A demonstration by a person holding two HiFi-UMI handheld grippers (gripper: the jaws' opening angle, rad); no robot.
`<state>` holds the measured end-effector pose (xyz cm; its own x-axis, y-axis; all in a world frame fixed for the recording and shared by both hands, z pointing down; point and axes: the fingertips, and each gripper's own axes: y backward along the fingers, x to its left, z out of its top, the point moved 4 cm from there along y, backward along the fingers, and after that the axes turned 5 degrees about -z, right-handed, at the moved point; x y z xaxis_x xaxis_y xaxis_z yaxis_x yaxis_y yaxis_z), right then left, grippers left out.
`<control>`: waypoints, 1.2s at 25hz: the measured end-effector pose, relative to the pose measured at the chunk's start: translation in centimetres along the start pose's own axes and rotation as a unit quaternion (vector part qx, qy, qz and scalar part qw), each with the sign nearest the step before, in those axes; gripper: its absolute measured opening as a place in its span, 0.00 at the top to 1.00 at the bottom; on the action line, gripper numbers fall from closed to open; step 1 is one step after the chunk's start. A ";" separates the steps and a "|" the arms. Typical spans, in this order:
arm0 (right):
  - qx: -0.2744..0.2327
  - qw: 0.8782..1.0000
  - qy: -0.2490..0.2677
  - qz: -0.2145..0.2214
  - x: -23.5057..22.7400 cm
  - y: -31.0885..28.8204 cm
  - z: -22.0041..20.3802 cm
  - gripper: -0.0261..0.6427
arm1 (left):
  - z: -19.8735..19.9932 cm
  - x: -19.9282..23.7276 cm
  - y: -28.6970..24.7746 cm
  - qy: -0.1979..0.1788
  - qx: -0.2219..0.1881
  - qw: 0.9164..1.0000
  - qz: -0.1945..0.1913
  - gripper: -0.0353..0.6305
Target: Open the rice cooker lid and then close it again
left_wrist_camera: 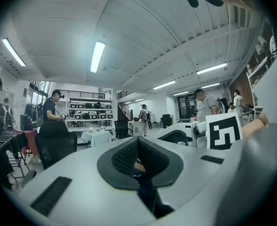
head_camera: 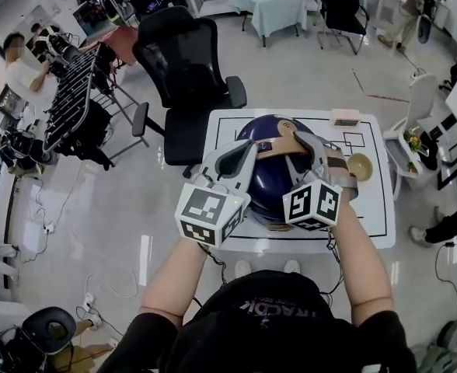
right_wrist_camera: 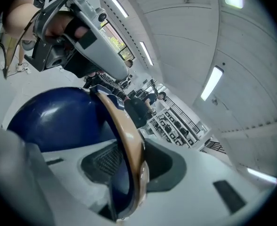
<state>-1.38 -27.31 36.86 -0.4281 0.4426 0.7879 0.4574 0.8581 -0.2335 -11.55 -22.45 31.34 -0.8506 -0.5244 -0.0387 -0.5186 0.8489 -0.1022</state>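
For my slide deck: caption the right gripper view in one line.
Tan handle of the navy rice cooker between the right gripper's parted jaws; left gripper at upper left.

Both forearms (head_camera: 178, 274) reach over the rice cooker (head_camera: 269, 186): left hand-held gripper (head_camera: 248, 154) with jaws pressed together, right hand-held gripper (head_camera: 302, 144) with jaws apart astride its handle (right_wrist_camera: 124, 126).

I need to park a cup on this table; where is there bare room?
Bare table left of the rice cooker, and the near right corner, this side of the tan bowl. Crowded: the middle, with the cooker under the left gripper and right gripper.
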 end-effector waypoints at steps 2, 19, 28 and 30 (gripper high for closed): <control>0.004 1.000 0.004 -0.001 0.4 0.0 -0.2 0.75 | -0.7 0.0 -0.5 -0.004 0.011 1.000 -0.005 0.94; 0.028 0.998 0.058 0.007 3.5 -0.8 1.3 0.73 | -4.7 1.6 -1.1 0.001 0.081 0.996 -0.031 0.94; 0.043 0.996 0.080 0.019 4.6 -0.9 0.9 0.72 | -6.5 1.4 -1.2 0.022 0.092 0.995 -0.037 0.94; 0.045 0.995 0.085 0.023 4.9 -0.9 1.0 0.72 | -6.8 1.5 -1.0 0.023 0.094 0.995 -0.037 0.94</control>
<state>-4.66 -25.62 40.34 -0.2665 0.4371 0.8591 0.3973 0.8618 -0.3152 -12.89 -23.61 38.19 -0.8162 -0.5774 0.0217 -0.5582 0.7782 -0.2878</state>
